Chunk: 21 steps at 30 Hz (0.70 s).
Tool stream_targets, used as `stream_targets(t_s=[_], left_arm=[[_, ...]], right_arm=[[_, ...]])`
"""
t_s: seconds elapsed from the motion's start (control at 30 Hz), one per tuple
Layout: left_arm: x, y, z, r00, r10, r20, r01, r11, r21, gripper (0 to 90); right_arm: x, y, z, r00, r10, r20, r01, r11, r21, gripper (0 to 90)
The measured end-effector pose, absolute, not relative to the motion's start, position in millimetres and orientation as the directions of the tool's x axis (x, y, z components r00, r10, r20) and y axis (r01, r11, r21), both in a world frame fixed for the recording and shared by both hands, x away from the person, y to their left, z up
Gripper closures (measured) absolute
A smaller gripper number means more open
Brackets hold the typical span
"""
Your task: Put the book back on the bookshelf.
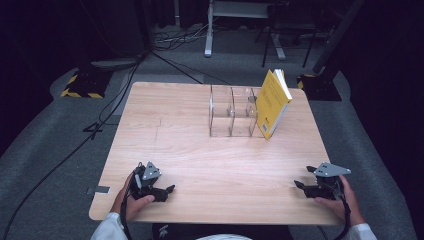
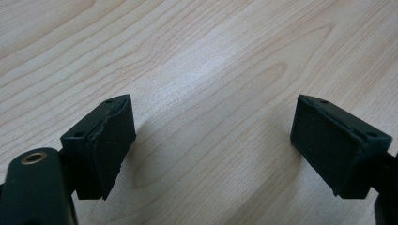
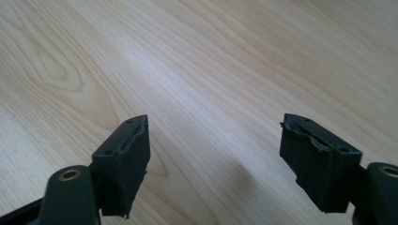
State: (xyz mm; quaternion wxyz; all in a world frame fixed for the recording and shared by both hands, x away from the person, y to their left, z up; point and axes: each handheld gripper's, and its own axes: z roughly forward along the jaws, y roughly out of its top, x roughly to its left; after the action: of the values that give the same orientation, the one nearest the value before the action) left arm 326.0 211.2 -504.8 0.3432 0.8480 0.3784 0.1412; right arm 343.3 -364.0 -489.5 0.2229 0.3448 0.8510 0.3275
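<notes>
A yellow book (image 1: 272, 102) stands tilted in the right end of a clear acrylic rack (image 1: 232, 111) at the back middle of the wooden table (image 1: 200, 150). My left gripper (image 1: 169, 190) rests low at the table's front left, held by a hand, its jaws pointing right. In the left gripper view it (image 2: 213, 140) is open, with bare wood between the pads (image 2: 110, 145). My right gripper (image 1: 298, 184) sits at the front right, jaws pointing left. It (image 3: 216, 157) is open too, nothing between its pads (image 3: 129, 159).
The rack's left and middle slots hold nothing. Cables (image 1: 100, 120) run over the grey floor to the left of the table. A yellow-and-black striped stand base (image 1: 82, 85) and desk legs (image 1: 209, 30) stand beyond the far edge.
</notes>
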Motion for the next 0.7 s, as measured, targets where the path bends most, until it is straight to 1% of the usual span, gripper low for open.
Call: stream_targets(t_s=[0.13, 0.3, 0.43, 0.5, 0.7], left_arm=[[326, 211, -505, 0.675, 0.738, -0.019, 0.543, -0.479, 0.689, 14.9], [326, 211, -505, 0.674, 0.739, -0.020, 0.545, -0.478, 0.689, 14.9], [326, 211, -505, 0.674, 0.739, -0.018, 0.543, -0.478, 0.690, 14.9], [326, 211, -505, 0.671, 0.742, -0.018, 0.545, -0.476, 0.690, 14.9], [326, 211, -505, 0.670, 0.742, -0.018, 0.545, -0.476, 0.690, 14.9]], right_arm=[[340, -370, -494, -0.650, 0.746, -0.146, 0.459, 0.538, 0.707, 24.5], [334, -380, -499, -0.636, 0.766, -0.097, 0.481, 0.492, 0.726, 23.0], [333, -390, -504, -0.625, 0.780, -0.024, 0.508, 0.430, 0.746, 21.4], [334, -392, -504, -0.614, 0.789, -0.007, 0.526, 0.416, 0.742, 20.6], [334, -392, -504, -0.614, 0.790, -0.003, 0.529, 0.413, 0.741, 20.4]])
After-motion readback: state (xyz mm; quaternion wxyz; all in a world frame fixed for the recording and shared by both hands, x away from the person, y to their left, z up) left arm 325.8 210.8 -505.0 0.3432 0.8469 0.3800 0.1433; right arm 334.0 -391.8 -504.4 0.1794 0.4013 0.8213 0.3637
